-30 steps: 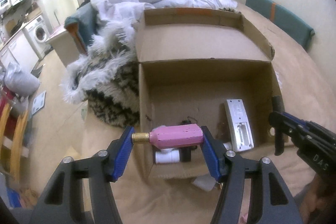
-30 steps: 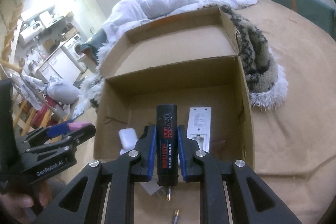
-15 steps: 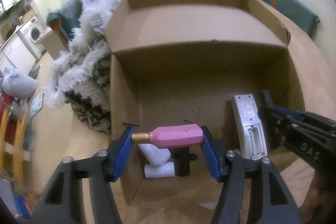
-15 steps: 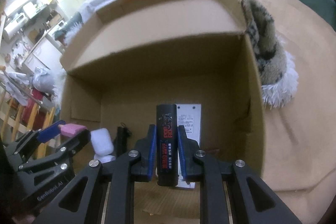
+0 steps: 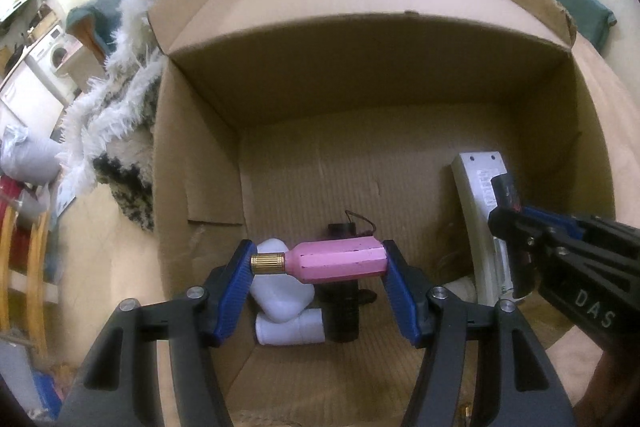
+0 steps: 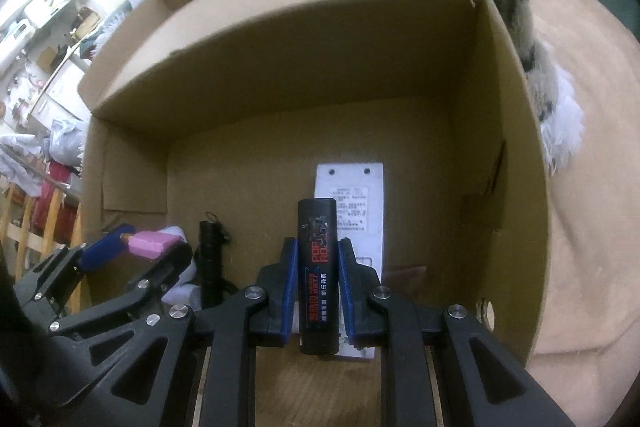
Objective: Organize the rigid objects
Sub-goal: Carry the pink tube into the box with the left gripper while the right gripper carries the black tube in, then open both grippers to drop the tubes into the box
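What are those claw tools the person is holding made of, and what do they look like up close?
Both look alike. The left gripper and right gripper have black, plastic-looking arms with triangular cut-outs, silver round screw heads at the joints, and blue ribbed pads on the fingers. White lettering marks their sides: "DAS" on the right one, seen from the left wrist view. No cables or sleeves show.

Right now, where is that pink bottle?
The pink bottle is clamped sideways in the left gripper, inside the cardboard box, above white containers.
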`<state>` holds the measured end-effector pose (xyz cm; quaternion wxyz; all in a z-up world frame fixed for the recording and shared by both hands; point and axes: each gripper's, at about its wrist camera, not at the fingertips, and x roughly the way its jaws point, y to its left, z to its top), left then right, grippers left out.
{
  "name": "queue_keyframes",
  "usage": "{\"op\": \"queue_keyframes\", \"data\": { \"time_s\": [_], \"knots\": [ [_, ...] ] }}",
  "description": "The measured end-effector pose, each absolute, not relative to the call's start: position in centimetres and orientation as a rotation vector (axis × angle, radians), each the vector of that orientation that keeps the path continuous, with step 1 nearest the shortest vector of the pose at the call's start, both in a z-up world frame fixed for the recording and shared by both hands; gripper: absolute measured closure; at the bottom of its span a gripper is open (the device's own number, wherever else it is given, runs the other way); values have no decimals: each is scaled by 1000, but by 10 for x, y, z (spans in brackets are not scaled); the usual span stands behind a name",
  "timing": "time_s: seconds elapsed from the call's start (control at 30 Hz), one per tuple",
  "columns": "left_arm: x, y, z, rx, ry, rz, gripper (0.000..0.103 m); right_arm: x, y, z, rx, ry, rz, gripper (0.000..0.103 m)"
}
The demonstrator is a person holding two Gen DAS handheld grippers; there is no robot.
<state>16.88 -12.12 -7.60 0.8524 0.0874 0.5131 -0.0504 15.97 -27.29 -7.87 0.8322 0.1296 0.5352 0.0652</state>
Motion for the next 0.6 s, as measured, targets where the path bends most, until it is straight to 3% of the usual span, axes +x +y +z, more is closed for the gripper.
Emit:
{"op": "queue_keyframes", "data": {
  "time_s": [0.37, 0.43, 0.5, 0.6],
  "knots": [
    [169, -120, -77, 120, 1132, -110, 40, 160, -282, -75, 335, 1106, 141, 80],
    [168, -118, -75, 99, 1134, -107, 34, 159, -282, -70, 345, 1086, 148, 66],
    [166, -116, -73, 81, 1133, -111, 33, 157, -284, -65, 368, 1059, 158, 28],
    [163, -114, -70, 83, 1134, -110, 33, 157, -287, -61, 399, 1042, 166, 27]
  ]
}}
